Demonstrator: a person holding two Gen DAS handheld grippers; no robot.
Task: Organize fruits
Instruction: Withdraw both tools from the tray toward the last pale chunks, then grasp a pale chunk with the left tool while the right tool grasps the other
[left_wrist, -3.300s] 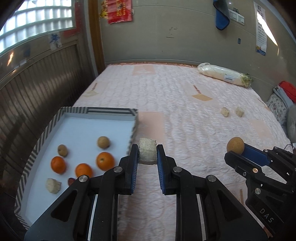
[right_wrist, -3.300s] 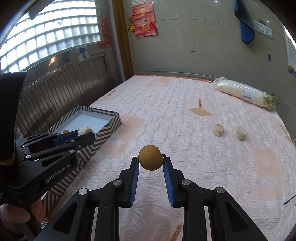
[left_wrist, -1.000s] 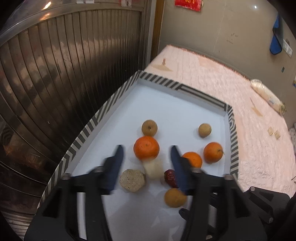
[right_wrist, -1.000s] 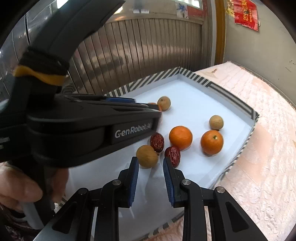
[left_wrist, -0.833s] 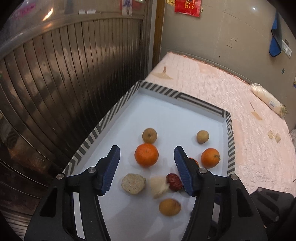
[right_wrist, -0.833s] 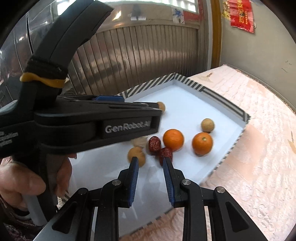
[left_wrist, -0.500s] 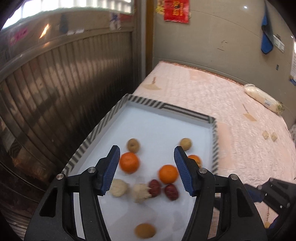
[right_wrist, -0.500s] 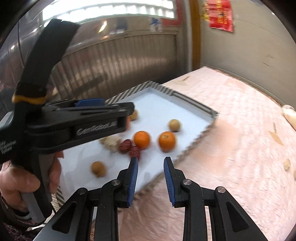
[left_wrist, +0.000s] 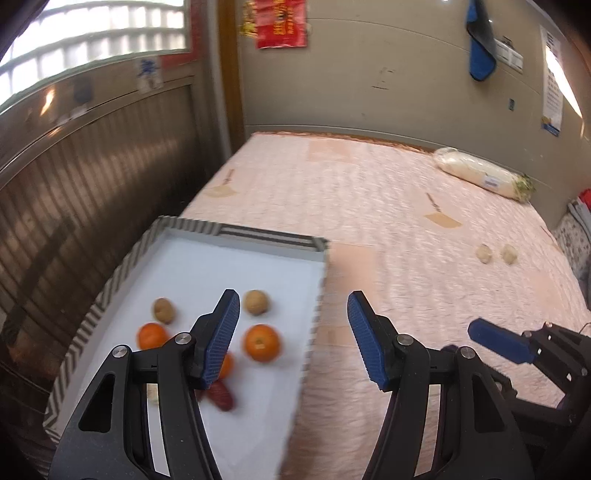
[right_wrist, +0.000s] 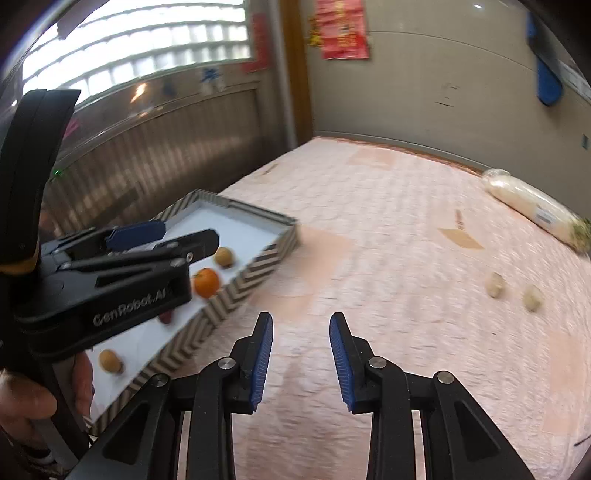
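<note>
Bed (left_wrist: 388, 206) with a tray (left_wrist: 184, 224). Two pale lumps (right_wrist: 495, 285) lie well right of the tray, side by side. My left tool (left_wrist: 291, 338) gapes wide, empty; my right tool (right_wrist: 301, 356) is opening, empty. They look light and crumbly; I'd pinch one gently across its middle.

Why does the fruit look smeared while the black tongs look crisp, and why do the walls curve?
Left wrist view: the oranges in the striped tray are motion-blurred, while the left tongs, fixed to the camera, stay sharp. Right wrist view: the quilt and two pale pieces streak likewise. Both views: the fisheye lens bows straight edges and darkens the corners.
</note>
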